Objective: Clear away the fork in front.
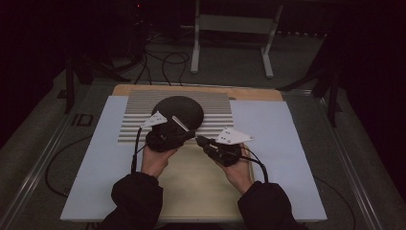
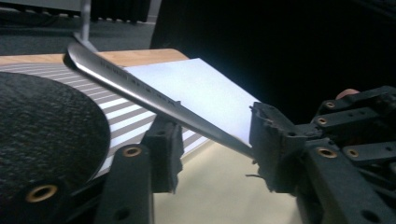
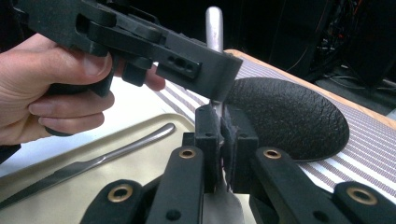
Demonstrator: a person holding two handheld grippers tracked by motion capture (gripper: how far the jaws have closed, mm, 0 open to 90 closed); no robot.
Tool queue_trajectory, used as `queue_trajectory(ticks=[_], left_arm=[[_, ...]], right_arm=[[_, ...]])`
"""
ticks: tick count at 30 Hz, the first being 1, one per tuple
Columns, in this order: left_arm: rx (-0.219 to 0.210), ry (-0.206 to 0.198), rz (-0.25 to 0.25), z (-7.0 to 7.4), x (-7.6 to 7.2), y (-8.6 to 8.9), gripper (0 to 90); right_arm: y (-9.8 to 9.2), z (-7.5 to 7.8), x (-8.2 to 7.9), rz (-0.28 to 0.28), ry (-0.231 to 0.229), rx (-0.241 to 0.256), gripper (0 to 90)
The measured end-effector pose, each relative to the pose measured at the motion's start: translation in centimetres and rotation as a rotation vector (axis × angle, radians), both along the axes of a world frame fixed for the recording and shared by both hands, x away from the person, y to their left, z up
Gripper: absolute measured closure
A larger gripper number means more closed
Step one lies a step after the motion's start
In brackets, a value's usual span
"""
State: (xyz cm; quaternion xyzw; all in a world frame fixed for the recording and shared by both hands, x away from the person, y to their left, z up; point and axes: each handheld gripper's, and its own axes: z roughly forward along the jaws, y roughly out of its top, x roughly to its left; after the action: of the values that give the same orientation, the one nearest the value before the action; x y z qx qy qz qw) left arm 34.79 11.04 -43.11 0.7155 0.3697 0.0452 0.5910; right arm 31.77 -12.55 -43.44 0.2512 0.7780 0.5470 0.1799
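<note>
My right hand-held gripper (image 3: 223, 140) clamps the blade end of a steel knife (image 2: 154, 95); my left hand-held gripper (image 2: 212, 140), jaws parted, straddles its handle just ahead. Stiff, slick, light metal: best pinched across its flats.

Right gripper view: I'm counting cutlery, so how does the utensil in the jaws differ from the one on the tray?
The held utensil stands nearly upright, clamped in the right gripper. The tray utensil lies flat on the beige tray, untouched. The held utensil is raised off the tray, while the tray utensil rests on it. Both are slim silver metal.
</note>
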Motion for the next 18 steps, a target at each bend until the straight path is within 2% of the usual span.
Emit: queue_trajectory(ticks=[4,12,13,14,16,17,18], left_arm=[[-0.024,0.001,-0.018,0.00,-0.04,-0.10,62.9],[-0.060,0.008,-0.027,-0.11,-0.02,-0.09,75.6],[-0.071,0.013,-0.027,-0.13,-0.02,-0.06,79.2],[-0.119,0.027,-0.060,-0.26,0.07,0.03,82.6],[-0.117,0.026,-0.062,-0.25,0.00,-0.07,86.6],[-0.081,0.013,-0.053,-0.18,-0.13,-0.27,86.6],[-0.075,0.016,-0.059,-0.28,-0.13,-0.35,87.0]], right_arm=[[0.19,-0.07,-0.20,-0.006,-0.021,-0.015,85.6],[0.38,-0.18,-0.29,-0.006,-0.030,-0.018,85.5],[0.46,-0.25,-0.32,-0.005,-0.031,-0.024,85.5],[0.52,-0.30,-0.30,-0.002,-0.032,-0.027,85.5],[0.61,-0.36,-0.33,-0.004,-0.028,-0.029,85.4],[0.66,-0.42,-0.27,0.003,-0.031,-0.038,87.8],[0.71,-0.49,-0.26,0.017,-0.024,-0.031,79.9]])
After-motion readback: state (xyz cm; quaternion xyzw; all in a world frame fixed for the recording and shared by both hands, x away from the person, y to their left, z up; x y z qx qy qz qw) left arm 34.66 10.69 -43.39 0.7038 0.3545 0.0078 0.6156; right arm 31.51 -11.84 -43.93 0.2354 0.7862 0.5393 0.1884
